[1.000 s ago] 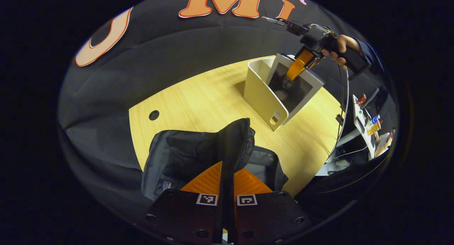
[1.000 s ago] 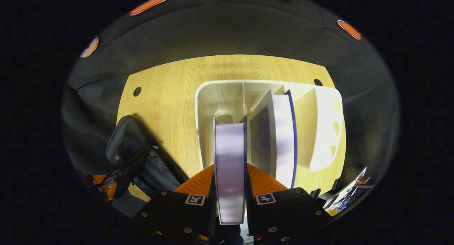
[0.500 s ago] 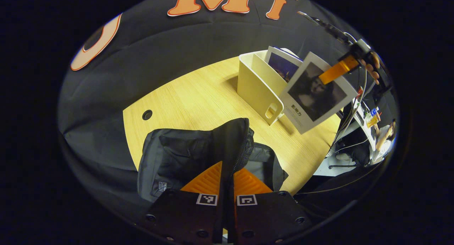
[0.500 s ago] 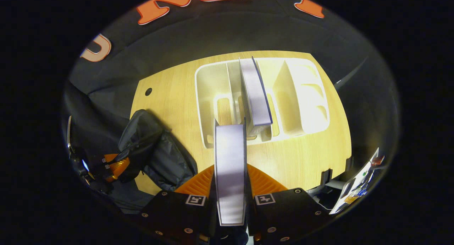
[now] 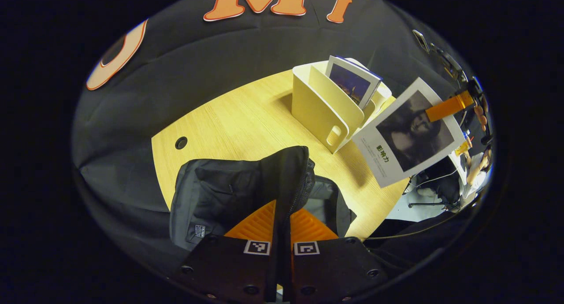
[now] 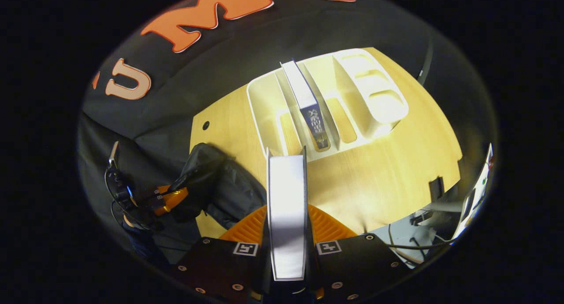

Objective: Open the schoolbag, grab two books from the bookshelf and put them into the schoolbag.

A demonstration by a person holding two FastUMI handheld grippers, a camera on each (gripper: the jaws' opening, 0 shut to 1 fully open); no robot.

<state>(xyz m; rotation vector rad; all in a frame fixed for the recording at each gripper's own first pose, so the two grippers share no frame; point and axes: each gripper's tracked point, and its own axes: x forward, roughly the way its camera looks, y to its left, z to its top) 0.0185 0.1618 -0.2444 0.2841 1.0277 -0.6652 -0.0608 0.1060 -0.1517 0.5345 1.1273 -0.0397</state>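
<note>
A black schoolbag [image 5: 211, 194] lies on the wooden table [image 5: 238, 123], and my left gripper [image 5: 282, 207] is shut on its raised flap [image 5: 291, 172]. My right gripper [image 6: 286, 207] is shut on a book [image 6: 286, 180] seen edge-on, held clear above the table. In the left gripper view this book [image 5: 410, 136] shows a dark portrait cover and hangs right of the white bookshelf [image 5: 317, 110], with the right gripper [image 5: 449, 108] on its top edge. A second book [image 5: 352, 81] stands in the shelf. In the right gripper view, that book [image 6: 304, 97] sits in a middle slot of the bookshelf [image 6: 264, 105], left of which are the schoolbag [image 6: 229, 189] and the left gripper [image 6: 172, 198].
A round cable hole [image 5: 180, 142] is in the table at the far left. Beyond the table's right edge stands a cluttered desk [image 5: 465, 147] with cables. The shelf's outer slots [image 6: 374, 97] hold nothing. A hand [image 5: 480, 119] holds the right gripper.
The right gripper has lifted the portrait book out of the bookshelf and drawn it back, away from the shelf. The left gripper still holds the bag flap in the same place.
</note>
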